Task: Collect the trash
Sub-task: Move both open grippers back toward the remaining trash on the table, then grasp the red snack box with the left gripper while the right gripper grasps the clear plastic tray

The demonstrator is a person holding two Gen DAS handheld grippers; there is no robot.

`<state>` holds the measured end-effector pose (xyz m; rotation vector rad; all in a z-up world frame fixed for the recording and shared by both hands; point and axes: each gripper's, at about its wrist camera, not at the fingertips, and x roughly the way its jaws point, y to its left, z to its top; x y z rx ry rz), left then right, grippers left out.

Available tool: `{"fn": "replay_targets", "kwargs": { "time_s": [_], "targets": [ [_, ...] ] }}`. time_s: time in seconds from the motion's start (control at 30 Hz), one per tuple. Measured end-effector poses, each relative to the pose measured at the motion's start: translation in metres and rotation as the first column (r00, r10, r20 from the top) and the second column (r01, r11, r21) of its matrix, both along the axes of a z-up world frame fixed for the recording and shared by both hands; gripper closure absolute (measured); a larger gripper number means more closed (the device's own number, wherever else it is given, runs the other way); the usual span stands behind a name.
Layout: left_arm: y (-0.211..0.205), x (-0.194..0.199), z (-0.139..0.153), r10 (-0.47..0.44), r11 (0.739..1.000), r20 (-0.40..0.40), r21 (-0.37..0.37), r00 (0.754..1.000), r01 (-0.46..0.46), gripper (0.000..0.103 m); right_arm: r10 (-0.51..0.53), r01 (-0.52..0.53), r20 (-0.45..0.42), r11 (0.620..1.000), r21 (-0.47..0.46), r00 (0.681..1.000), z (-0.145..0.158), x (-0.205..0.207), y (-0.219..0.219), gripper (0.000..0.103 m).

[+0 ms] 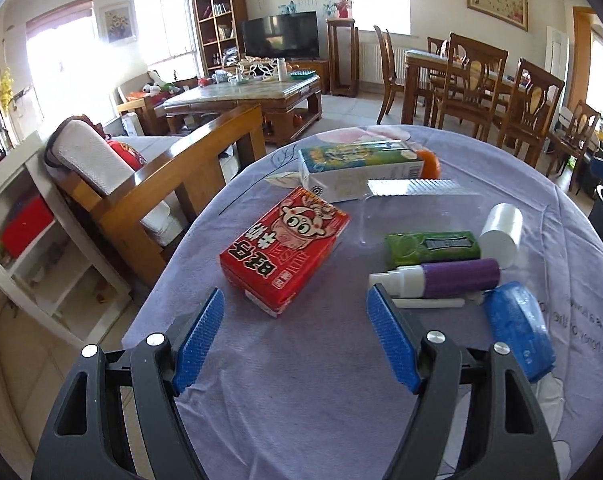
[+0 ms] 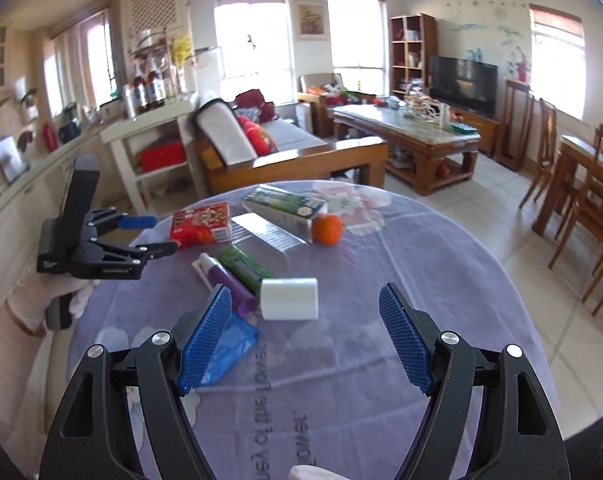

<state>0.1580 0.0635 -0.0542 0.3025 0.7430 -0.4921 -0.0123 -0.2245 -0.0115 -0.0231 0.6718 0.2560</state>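
On the purple tablecloth [image 1: 301, 392] lie a red milk carton [image 1: 285, 248], a green-and-white carton [image 1: 357, 168], a clear plastic tray [image 1: 417, 208], a green pack [image 1: 433, 248], a purple-and-white bottle [image 1: 441, 278], a white roll [image 1: 501, 234] and a blue packet [image 1: 515, 328]. My left gripper [image 1: 295, 312] is open and empty, just short of the red carton. My right gripper [image 2: 305, 308] is open and empty, with the white roll [image 2: 289, 299] just ahead between its fingers. The left gripper also shows in the right wrist view [image 2: 149, 234], beside the red carton [image 2: 199, 224].
An orange [image 2: 327, 229] sits by the green-and-white carton [image 2: 285, 206]. A wooden sofa [image 1: 161, 184] stands left of the table, with a white shelf [image 1: 33, 248] beside it. A coffee table [image 1: 245, 100] and dining chairs [image 1: 473, 88] stand beyond.
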Motion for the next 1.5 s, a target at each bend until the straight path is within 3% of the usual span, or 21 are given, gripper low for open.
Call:
{"fn": "replay_targets", "kwargs": {
  "time_s": [0.3,0.4,0.53,0.63,0.7,0.83,0.9,1.07,1.17,1.23,1.3,1.37,1.5],
  "targets": [
    [0.001,0.028,-0.014,-0.148,0.988,-0.068,0.022,0.987,0.15,0.029,0.215,-0.234,-0.119,0.954,-0.187,0.969,-0.029,0.1,0.053,0.027],
    [-0.001,0.034,-0.013,-0.163,0.986,-0.068,0.031,0.984,0.165,0.029,0.236,-0.269,-0.165,0.936,-0.226,0.958,-0.042,0.121,0.061,0.027],
    [-0.002,0.04,-0.013,-0.185,0.983,-0.091,-0.014,0.979,0.184,0.03,0.248,-0.3,-0.224,0.923,-0.241,0.943,-0.057,0.146,0.07,0.028],
    [-0.001,0.044,-0.012,-0.18,0.983,-0.092,-0.038,0.979,0.178,0.033,0.261,-0.32,-0.26,0.922,-0.22,0.93,-0.065,0.154,0.075,0.048],
    [-0.001,0.045,-0.013,-0.174,0.985,-0.099,-0.034,0.98,0.172,0.042,0.251,-0.311,-0.258,0.923,-0.227,0.933,-0.069,0.154,0.076,0.062],
    [-0.002,0.044,-0.014,-0.195,0.981,-0.114,-0.045,0.974,0.191,0.064,0.246,-0.294,-0.237,0.936,-0.194,0.94,-0.069,0.15,0.07,0.075],
    [-0.008,0.041,-0.015,-0.197,0.98,-0.112,-0.018,0.974,0.196,0.068,0.234,-0.275,-0.214,0.943,-0.187,0.948,-0.066,0.146,0.065,0.096],
    [-0.016,0.032,-0.013,-0.188,0.981,-0.079,0.023,0.979,0.19,0.071,0.228,-0.248,-0.137,0.956,-0.156,0.964,-0.05,0.131,0.053,0.097],
    [-0.014,0.033,-0.004,-0.161,0.987,-0.039,0.02,0.986,0.162,0.069,0.234,-0.251,-0.116,0.954,-0.162,0.965,-0.042,0.121,0.052,0.097],
    [-0.015,0.034,0.002,-0.151,0.988,-0.013,0.031,0.988,0.151,0.059,0.237,-0.252,-0.106,0.954,-0.163,0.966,-0.037,0.113,0.05,0.097],
    [-0.019,0.033,0.006,-0.151,0.987,0.035,0.064,0.988,0.148,0.024,0.243,-0.256,-0.096,0.954,-0.155,0.965,-0.033,0.108,0.049,0.097],
    [-0.028,0.034,0.005,-0.184,0.979,0.059,0.105,0.981,0.178,0.023,0.255,-0.268,-0.102,0.951,-0.153,0.962,-0.031,0.102,0.05,0.097],
    [-0.045,0.049,-0.001,-0.224,0.964,0.02,0.15,0.974,0.219,0.023,0.227,-0.245,-0.117,0.954,-0.172,0.967,-0.034,0.105,0.045,0.095]
  ]
}}
